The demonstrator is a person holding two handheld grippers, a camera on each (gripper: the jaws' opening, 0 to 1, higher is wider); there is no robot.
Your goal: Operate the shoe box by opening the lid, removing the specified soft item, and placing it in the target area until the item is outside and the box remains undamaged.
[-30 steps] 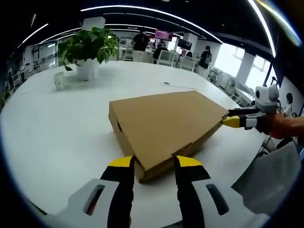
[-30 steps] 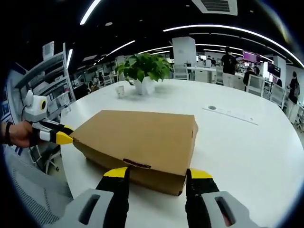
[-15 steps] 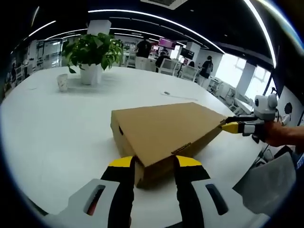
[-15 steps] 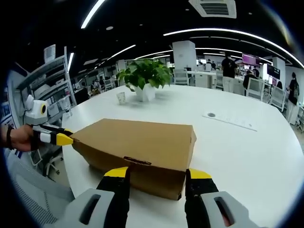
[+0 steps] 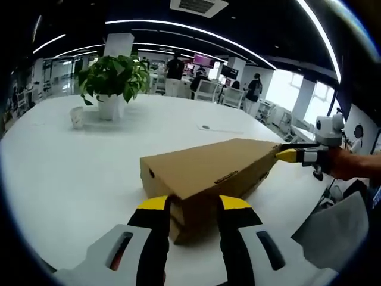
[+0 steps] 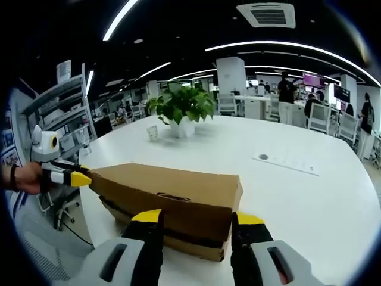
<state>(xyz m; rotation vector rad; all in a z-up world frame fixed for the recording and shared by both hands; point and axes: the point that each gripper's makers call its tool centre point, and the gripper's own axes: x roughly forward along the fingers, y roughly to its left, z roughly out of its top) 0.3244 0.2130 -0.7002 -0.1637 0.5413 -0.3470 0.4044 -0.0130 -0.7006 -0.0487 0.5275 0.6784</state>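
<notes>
1. A broad white round table (image 5: 71, 173) spreads across the middle and lower part of both views, with office desks and standing people small along the upper background.
2. A plain brown cardboard shoe box (image 5: 205, 176) lies at the centre of the left gripper view and at the lower centre of the right gripper view (image 6: 172, 196). Its lid is tilted up, with a dark gap under the front edge in the right gripper view.
3. The left gripper (image 5: 190, 205), black with yellow tips, rises from the bottom centre; its jaws stand spread on either side of the box's near corner, gripping nothing that I can tell.
4. The right gripper (image 6: 191, 219) rises from the bottom centre likewise, jaws parted against the box front; at the right of the left gripper view its yellow tip (image 5: 289, 155) touches the lid's far corner.
5. A green leafy plant in a white pot (image 5: 112, 80) stands upper left.
6. A small white cup (image 5: 77, 117) sits just beside it.
</notes>
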